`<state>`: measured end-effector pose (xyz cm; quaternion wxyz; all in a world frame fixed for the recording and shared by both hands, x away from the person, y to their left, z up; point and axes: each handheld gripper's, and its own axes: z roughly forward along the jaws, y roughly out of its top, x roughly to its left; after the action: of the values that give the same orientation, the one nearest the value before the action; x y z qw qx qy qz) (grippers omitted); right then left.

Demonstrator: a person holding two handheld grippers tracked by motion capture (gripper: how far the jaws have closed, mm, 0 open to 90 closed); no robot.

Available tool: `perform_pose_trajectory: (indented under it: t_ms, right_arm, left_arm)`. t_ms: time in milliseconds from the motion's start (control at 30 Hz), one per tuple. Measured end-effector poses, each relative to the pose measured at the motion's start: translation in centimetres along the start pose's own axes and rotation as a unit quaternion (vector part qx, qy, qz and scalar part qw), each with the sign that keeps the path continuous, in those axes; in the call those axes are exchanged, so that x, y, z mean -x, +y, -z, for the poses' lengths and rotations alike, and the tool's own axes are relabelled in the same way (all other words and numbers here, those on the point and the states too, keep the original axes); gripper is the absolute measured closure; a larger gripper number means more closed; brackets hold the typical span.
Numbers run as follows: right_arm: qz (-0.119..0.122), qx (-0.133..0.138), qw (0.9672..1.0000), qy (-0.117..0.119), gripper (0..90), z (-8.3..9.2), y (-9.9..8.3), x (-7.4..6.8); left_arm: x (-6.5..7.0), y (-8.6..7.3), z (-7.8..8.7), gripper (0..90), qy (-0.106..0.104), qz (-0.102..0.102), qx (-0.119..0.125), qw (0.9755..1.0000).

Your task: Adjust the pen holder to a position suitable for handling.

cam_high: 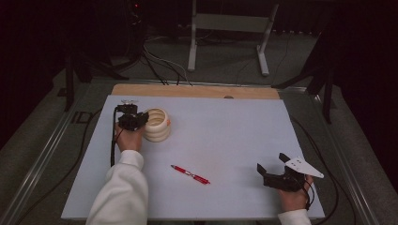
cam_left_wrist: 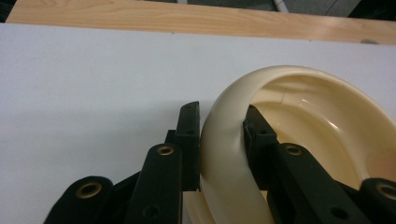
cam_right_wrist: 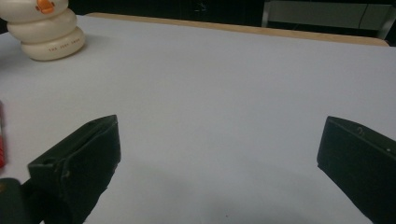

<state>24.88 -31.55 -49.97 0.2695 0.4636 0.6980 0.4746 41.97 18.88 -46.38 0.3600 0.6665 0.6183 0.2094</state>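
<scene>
While the left tongs [cam_left_wrist: 222, 140] clamp the cream ribbed cup's [cam_high: 157, 124] rim, one jaw inside, one outside | cup stands far left on the counter [cam_high: 225, 136] | right tongs [cam_high: 273, 165] gape empty, near right | red pen [cam_high: 190, 174] lies between | step: cup gripped | next: likely a steady, level lift.

In the left gripper view, the cream ribbed cup [cam_left_wrist: 299, 140] is cut off by the right and bottom edges, and part of its wall is covered by the two jaws of the left gripper [cam_left_wrist: 222, 140] clamped on it. In the right gripper view, the red pen [cam_right_wrist: 2, 140] is cut off by the left edge beside the near jaw. The small print on the cup's lowest ring cannot be read.
</scene>
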Motion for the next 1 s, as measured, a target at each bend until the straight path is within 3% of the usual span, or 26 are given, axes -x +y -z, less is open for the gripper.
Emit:
perform_pose_trajectory:
  t_ms: [267,467,1000]
  right_arm:
    - [0.001,0.004,1.0,0.0,0.1,0.1,0.0,0.0]
    - [0.001,0.005,1.0,-0.001,0.1,0.1,0.1,0.0]
    - [0.003,0.007,1.0,-0.001,0.1,0.1,0.1,0.0]
  left_arm:
    - [1.2,0.0,0.8,75.3,-0.028,-0.017,0.009,0.9994]
    - [2.5,-0.2,1.4,75.8,-0.046,-0.045,0.01,0.9979]
    - [7.0,-0.6,1.8,76.3,-0.099,-0.1,0.0,0.9901]
